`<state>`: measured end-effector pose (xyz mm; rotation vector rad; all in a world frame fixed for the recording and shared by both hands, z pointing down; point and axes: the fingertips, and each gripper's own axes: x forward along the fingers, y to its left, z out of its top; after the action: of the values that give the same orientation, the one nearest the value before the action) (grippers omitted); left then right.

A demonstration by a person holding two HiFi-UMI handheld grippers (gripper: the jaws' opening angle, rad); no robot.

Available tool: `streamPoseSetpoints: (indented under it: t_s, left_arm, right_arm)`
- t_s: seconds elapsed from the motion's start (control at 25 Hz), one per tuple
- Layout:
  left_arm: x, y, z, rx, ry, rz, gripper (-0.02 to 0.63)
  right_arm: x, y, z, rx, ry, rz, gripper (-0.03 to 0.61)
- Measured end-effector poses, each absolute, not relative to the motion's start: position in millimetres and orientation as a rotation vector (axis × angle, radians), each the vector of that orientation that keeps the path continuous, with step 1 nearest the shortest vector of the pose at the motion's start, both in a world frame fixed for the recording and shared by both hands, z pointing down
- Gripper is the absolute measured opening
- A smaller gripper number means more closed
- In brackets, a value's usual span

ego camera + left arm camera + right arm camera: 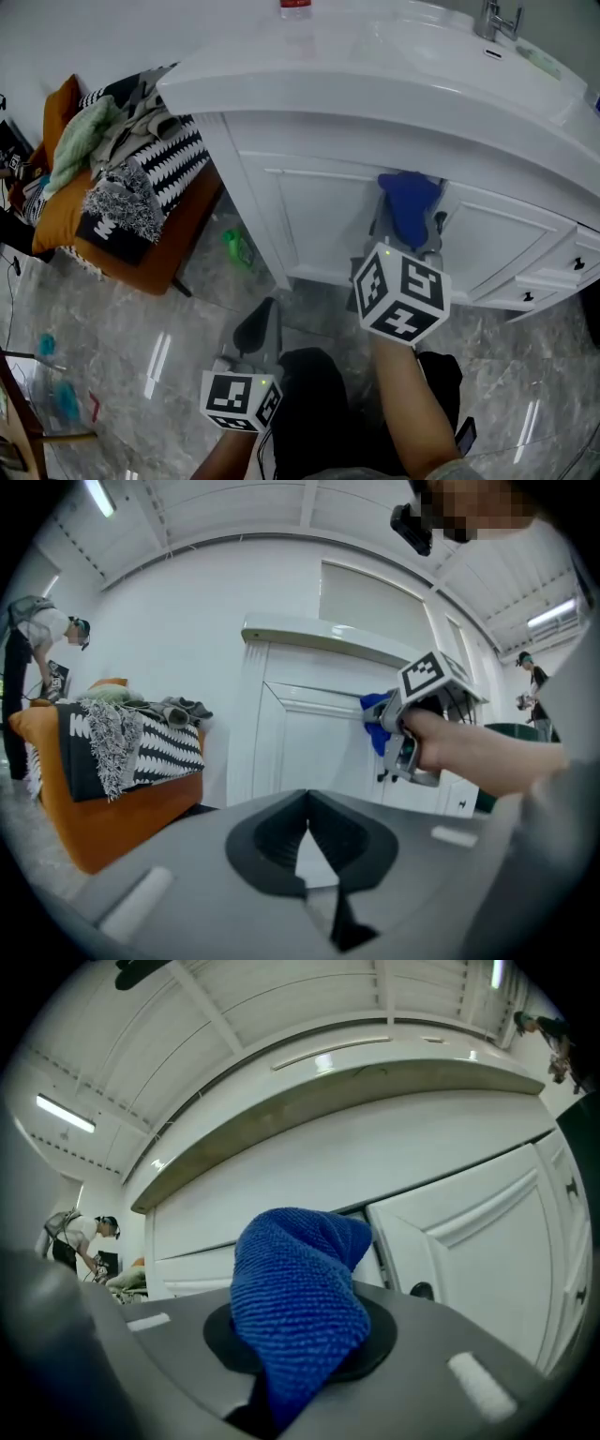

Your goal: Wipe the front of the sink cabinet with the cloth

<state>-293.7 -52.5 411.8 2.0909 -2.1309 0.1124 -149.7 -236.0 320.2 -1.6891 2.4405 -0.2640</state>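
Note:
A white sink cabinet with panelled doors stands under a white countertop. My right gripper is shut on a blue cloth and holds it against the top of the cabinet front, near the seam between two doors. In the right gripper view the blue cloth bulges up from the jaws, close to the white cabinet front. My left gripper hangs low over the floor, shut and holding nothing, away from the cabinet. In the left gripper view my left gripper points toward the cabinet door and the cloth.
An orange bench piled with patterned clothes stands left of the cabinet. A green object lies on the marble floor by the cabinet corner. A tap sits on the counter. Dark knobs mark the right doors. A person bends over far left.

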Motion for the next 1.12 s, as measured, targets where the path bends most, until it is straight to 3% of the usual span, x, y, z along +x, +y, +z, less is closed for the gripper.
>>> streamPoseSetpoints:
  t_s: [0.64,1.12]
  left_arm:
    - [-329.1,-18.3,409.1,1.993,-2.211,0.156,0.009]
    - [-309.9,-34.0,415.3,2.038,-2.157,0.167,0.009]
  right_arm:
    - [-332.3,-197.0,341.2,-0.933,2.832,-0.285,0.049]
    - [-317.4,-201.6,401.8,-1.098,3.082,-0.182,0.058]
